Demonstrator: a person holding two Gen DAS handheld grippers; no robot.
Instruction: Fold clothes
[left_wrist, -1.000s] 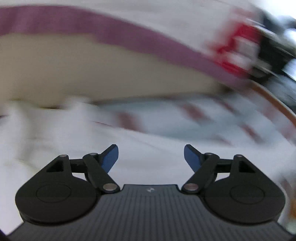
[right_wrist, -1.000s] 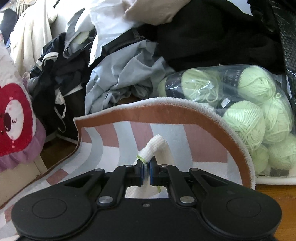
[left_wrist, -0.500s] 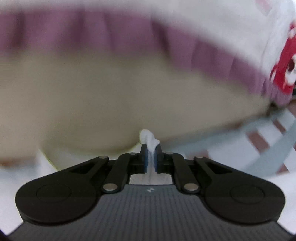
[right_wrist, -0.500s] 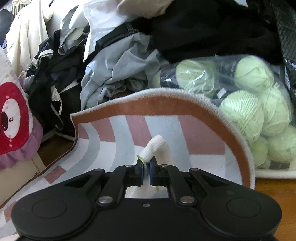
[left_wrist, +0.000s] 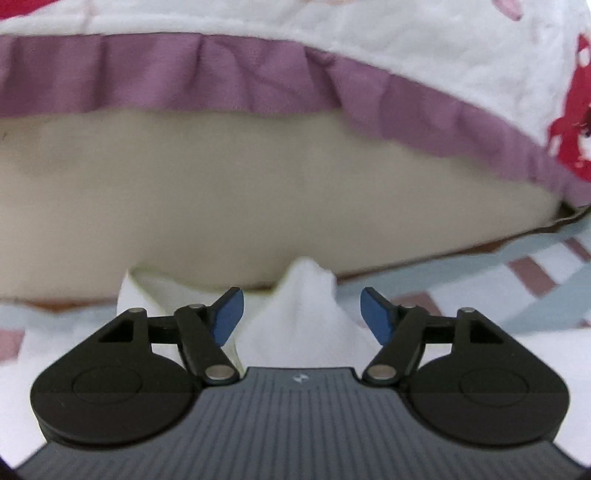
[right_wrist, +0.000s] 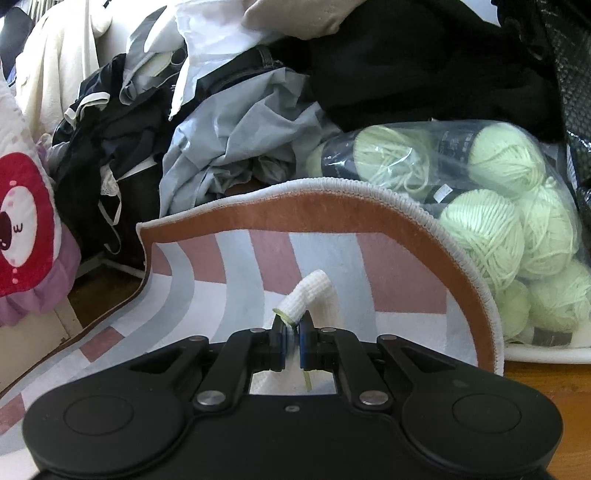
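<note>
Between the blue pads (left_wrist: 229, 315) of the left gripper (left_wrist: 301, 314) a peak of white cloth (left_wrist: 303, 314) stands up, with a clear gap to the pad on either side. The jaws are opening and nothing is pressed between them. The white cloth spreads low across the foreground, and a second fold of it shows just left of the left pad. It lies on a striped mat (left_wrist: 535, 284) of pale blue, white and dusty pink. Directly ahead, close to the cloth, sits a beige cushion body (left_wrist: 258, 192), topped by a purple ruffle (left_wrist: 229, 77) and a white quilted cover (left_wrist: 424, 40) with red print at the right edge.

At the right gripper (right_wrist: 293, 341) the jaws are closed on a white ribbed garment edge (right_wrist: 314, 295), which rises in a rolled tube above the pads; a thin yellow-green thread shows at the pinch. The same striped mat (right_wrist: 240, 280) lies under it, its brown-bordered far edge (right_wrist: 332, 214) curled upward. Beyond the mat lies a heap of unfolded clothes (right_wrist: 236, 147) in grey, black and white. To the right, a clear bag of pale green yarn balls (right_wrist: 491, 206) rests against the mat's curled edge. At far left the red-and-white cushion (right_wrist: 26, 221) with its purple frill is visible. Bare wooden floor (right_wrist: 546, 384) shows at lower right.
</note>
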